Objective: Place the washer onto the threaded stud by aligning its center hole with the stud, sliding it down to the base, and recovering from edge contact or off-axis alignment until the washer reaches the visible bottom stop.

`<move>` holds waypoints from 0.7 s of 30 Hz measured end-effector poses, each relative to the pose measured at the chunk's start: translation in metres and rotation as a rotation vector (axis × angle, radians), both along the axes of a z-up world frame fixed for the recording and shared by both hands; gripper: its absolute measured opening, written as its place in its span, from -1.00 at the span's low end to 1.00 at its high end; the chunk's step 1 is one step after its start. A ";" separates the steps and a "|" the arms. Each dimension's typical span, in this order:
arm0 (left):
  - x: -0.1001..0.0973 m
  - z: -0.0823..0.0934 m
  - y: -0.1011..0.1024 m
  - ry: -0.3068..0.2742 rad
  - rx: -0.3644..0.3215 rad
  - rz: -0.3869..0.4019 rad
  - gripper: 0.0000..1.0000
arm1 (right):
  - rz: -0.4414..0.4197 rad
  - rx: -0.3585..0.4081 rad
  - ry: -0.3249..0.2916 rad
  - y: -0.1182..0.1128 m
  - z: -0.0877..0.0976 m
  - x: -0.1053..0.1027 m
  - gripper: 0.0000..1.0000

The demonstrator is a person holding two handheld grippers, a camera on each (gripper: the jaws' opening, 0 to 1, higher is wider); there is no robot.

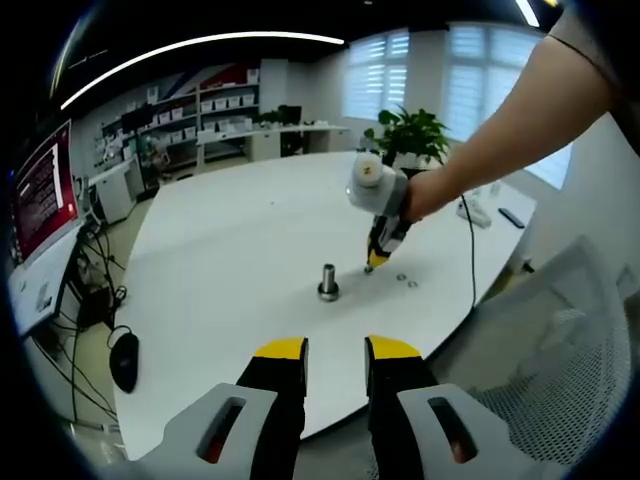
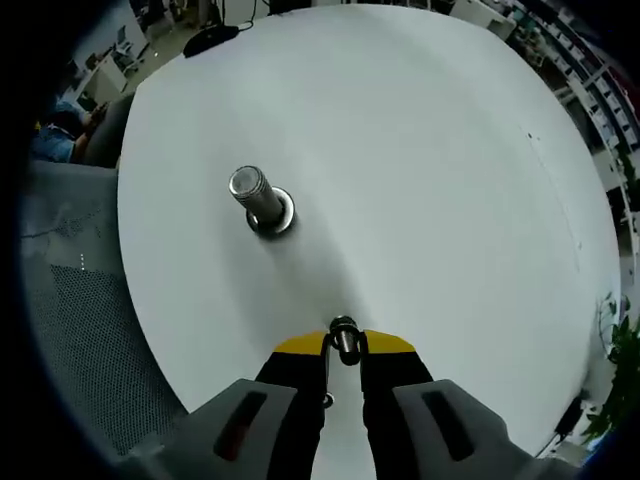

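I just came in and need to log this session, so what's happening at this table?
A person is working with two hand-held grippers over a white table. The right hand-held gripper is closed on a washer, held near the tabletop and off to the side of the threaded stud, which stands upright on its base. The washer is not yet on the stud. Two more washers lie on the table nearby. The left hand-held gripper is open, holds nothing, and sits back near the table edge.

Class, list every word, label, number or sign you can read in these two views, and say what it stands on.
None can be read.
Monitor: red screen with rows of text, too small and blurred.
Shelf bins: any labels too small to tell.
Stud, washer and table: no markings visible.
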State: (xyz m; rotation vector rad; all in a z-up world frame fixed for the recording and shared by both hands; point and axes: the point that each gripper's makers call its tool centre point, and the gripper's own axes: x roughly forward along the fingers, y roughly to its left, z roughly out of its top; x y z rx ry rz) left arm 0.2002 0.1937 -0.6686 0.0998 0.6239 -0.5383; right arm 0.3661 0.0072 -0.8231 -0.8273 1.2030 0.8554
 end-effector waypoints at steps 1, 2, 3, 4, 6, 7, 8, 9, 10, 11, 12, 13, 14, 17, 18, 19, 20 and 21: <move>0.000 0.000 0.000 0.000 0.000 0.001 -0.60 | -0.001 -0.001 0.002 0.000 -0.002 0.000 -0.71; 0.000 0.000 0.000 -0.001 0.002 0.001 -0.60 | -0.004 -0.003 0.003 0.000 -0.004 0.000 -0.71; 0.000 0.000 0.000 -0.002 0.001 0.002 -0.60 | -0.009 -0.004 0.009 0.000 -0.006 0.000 -0.71; 0.001 0.000 0.001 -0.002 0.000 0.003 -0.60 | -0.011 -0.004 0.013 0.000 -0.008 -0.001 -0.71; 0.001 0.000 0.001 -0.002 0.001 0.007 -0.60 | -0.005 -0.011 0.019 -0.001 -0.011 -0.003 -0.71; 0.001 0.000 0.002 -0.002 0.000 0.009 -0.60 | 0.008 -0.020 0.019 -0.002 -0.013 -0.005 -0.71; 0.001 0.000 0.002 -0.004 0.000 0.010 -0.60 | 0.011 -0.028 0.023 -0.003 -0.015 -0.006 -0.70; 0.001 0.001 0.002 -0.005 0.001 0.012 -0.60 | 0.011 -0.030 0.026 -0.003 -0.015 -0.007 -0.70; 0.001 0.000 0.002 -0.003 0.001 0.013 -0.60 | 0.008 -0.019 0.014 -0.001 -0.014 -0.004 -0.70; 0.001 0.000 0.002 -0.003 0.001 0.013 -0.60 | 0.008 -0.019 0.015 -0.002 -0.014 -0.004 -0.69; 0.001 0.000 0.002 -0.004 0.002 0.013 -0.60 | 0.005 -0.020 0.015 -0.002 -0.015 -0.004 -0.68; 0.001 0.000 0.002 -0.005 0.003 0.014 -0.60 | 0.005 -0.020 0.018 -0.002 -0.015 -0.004 -0.67; 0.001 0.000 0.002 -0.004 0.003 0.015 -0.60 | 0.003 -0.022 0.020 -0.003 -0.016 -0.004 -0.65; 0.001 0.000 0.003 -0.003 0.004 0.016 -0.60 | -0.002 -0.016 0.014 -0.003 -0.013 -0.005 -0.62; 0.001 0.000 0.003 -0.003 0.004 0.016 -0.60 | -0.008 -0.002 0.012 -0.001 -0.012 -0.006 -0.60; 0.001 0.000 0.003 -0.002 0.006 0.015 -0.60 | -0.016 0.006 0.008 -0.001 -0.010 -0.006 -0.59; 0.001 -0.001 0.003 -0.002 0.006 0.015 -0.60 | -0.018 0.008 0.003 -0.003 -0.009 -0.006 -0.58; 0.001 -0.001 0.003 -0.002 0.007 0.015 -0.60 | -0.019 0.009 0.002 -0.004 -0.008 -0.007 -0.57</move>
